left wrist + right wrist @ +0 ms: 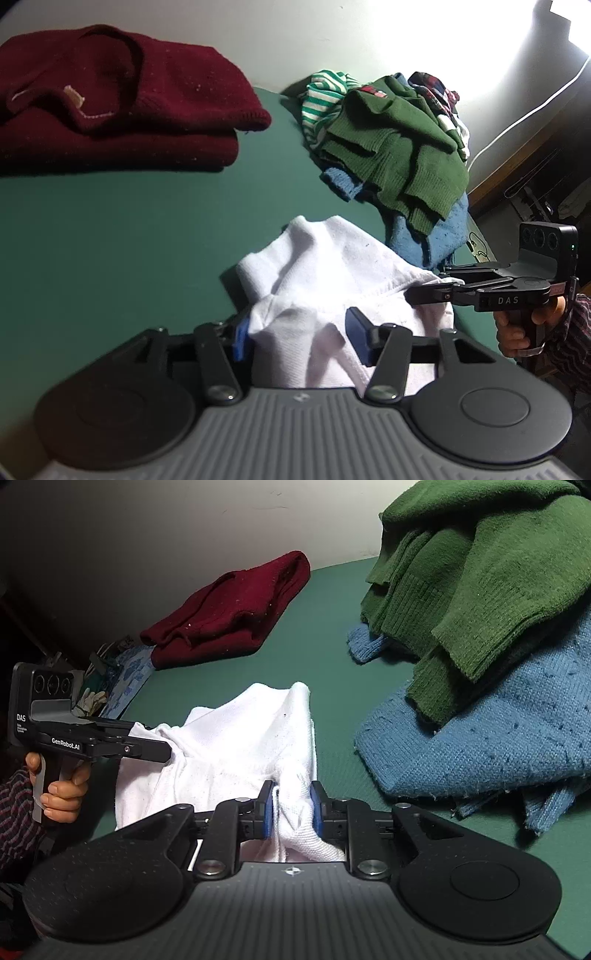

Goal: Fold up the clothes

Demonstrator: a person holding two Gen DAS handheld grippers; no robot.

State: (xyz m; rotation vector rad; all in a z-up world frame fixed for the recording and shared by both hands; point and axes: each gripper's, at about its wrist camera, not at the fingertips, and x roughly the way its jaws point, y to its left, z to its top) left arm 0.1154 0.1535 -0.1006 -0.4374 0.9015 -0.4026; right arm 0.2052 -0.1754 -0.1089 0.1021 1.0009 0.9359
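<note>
White garment (236, 746) lies bunched on the green table (122, 229), near its front edge, w/ both grippers at it. Right gripper (291, 808) pinches a fold of the white cloth betw. its blue pads; left gripper (299, 336) stands spread, cloth betw. the fingers, pads not pressing. Gripper bodies read "DAS" and "GenRobot.AI". Folded maroon sweater (110, 103) sits at the far edge by the wall; clothes pile (399, 147) w/ green and blue knits towards the right edge.
</note>
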